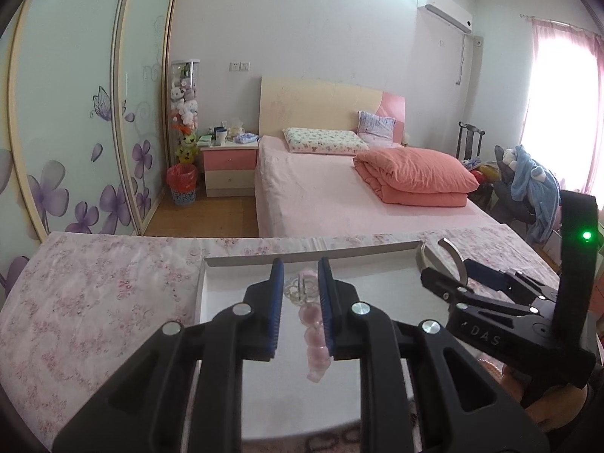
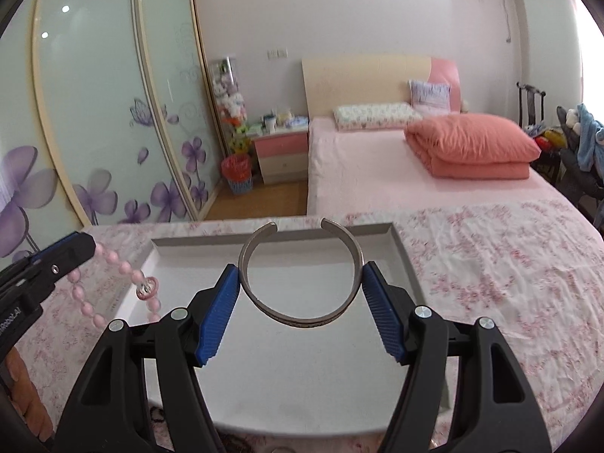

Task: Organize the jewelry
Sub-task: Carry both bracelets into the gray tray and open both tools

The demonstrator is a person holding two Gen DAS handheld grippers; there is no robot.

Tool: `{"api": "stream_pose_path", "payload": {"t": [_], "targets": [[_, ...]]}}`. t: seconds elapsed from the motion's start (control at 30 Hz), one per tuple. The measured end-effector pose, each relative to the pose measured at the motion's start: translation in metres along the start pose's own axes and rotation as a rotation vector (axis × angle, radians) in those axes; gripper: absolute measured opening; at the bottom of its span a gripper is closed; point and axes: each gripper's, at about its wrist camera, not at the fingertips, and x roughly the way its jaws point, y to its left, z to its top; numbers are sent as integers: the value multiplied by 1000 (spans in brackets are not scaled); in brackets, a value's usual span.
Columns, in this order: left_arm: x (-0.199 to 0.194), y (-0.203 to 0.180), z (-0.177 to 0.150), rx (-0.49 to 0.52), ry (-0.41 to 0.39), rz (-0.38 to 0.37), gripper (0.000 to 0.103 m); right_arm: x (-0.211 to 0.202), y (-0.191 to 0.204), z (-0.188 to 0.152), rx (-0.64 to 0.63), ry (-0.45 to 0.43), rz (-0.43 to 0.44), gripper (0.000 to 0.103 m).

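Observation:
My left gripper [image 1: 300, 283] is shut on a pink bead bracelet [image 1: 315, 334] with a clear charm, held above a shallow white tray [image 1: 211, 302]. The bracelet also shows hanging at the left of the right wrist view [image 2: 113, 264]. My right gripper [image 2: 301, 287] is shut on an open silver cuff bangle [image 2: 302, 315], its gap facing away, held above the tray [image 2: 400, 253]. The right gripper with the bangle [image 1: 449, 255] shows in the left wrist view over the tray's right side.
The tray lies on a table covered with a pink floral cloth [image 2: 490, 264]. Behind it stand a pink bed [image 1: 339, 196], a nightstand [image 1: 228, 168] and a sliding wardrobe [image 1: 75, 113] on the left.

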Motion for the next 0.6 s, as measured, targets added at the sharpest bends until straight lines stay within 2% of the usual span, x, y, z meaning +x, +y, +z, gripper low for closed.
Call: {"api": "stream_pose_path", "payload": {"t": [0.2,0.3,0.43,0.47,0.6], "targets": [[38,7,1,-1,48,3,19,46,1,-5,10,172,-15,67],[53,9,-1,-9,77,5,19,57,7,-6,16,206,-35,67],[65,15,-4,-28,104,6,19,55,9,-6,23,217,-38,69],[64,18,-4,-42,99,11,21,51,8,-5,24,206,-36,75],[50,29,0,-80,83,10,34,23,4,0,26,137,-20,77]]}}
